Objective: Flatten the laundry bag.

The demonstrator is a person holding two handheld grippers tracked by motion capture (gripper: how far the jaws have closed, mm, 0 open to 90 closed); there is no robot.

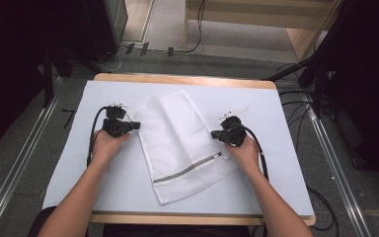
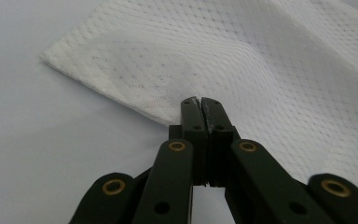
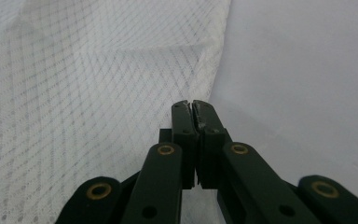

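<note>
We flank mesh laundry bag (image 1: pixel 180 143); left gripper (image 2: pixel 200 100), right gripper (image 3: pixel 192 103) clenched empty at its edges; next, open and pinch.

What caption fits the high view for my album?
Two hands aim the shut left gripper and right gripper at a white mesh bag.

Grey floor (image 1: pixel 24 143) surrounds the white-covered wooden table (image 1: pixel 187 79).

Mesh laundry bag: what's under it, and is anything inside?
The mesh laundry bag lies flat on the pale table cover, zipper closed. No bulge shows; its contents, and the cover beneath it, can't be seen.
</note>
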